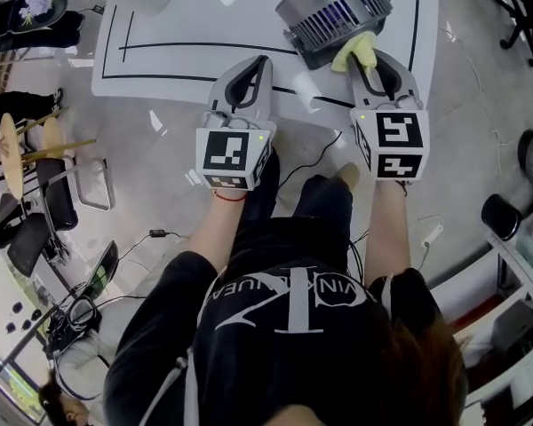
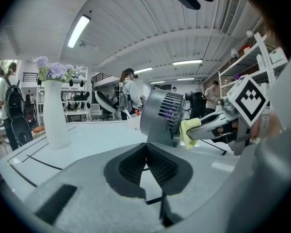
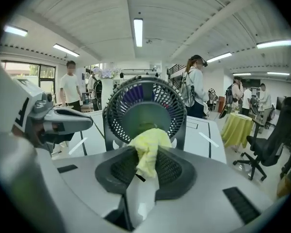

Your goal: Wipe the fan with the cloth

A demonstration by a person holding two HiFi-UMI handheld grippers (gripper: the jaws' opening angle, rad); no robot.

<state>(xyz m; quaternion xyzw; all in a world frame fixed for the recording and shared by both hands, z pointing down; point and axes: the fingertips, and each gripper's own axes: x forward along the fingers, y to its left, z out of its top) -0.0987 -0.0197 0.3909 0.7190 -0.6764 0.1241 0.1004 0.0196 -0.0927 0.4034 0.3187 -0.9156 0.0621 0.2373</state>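
Right hand-held gripper point(image 1: 367, 59) clenched on the soft, light yellow cloth point(image 3: 148, 142) at the lower grille of the fan point(image 3: 145, 103) on the bench point(image 3: 206, 137); left hand-held gripper point(image 2: 146, 148) closed, empty; I judge the fan light, tippable, best steadied by its base.

Grey fan point(image 1: 333, 11) with a round dark slatted grille, upright on white tabletop point(image 1: 186, 25), just ahead of right tongs point(image 1: 369, 64), grille facing them. Yellow cloth point(image 1: 355, 53), bunched, pinched between those tongs, front end against grille's lower part.
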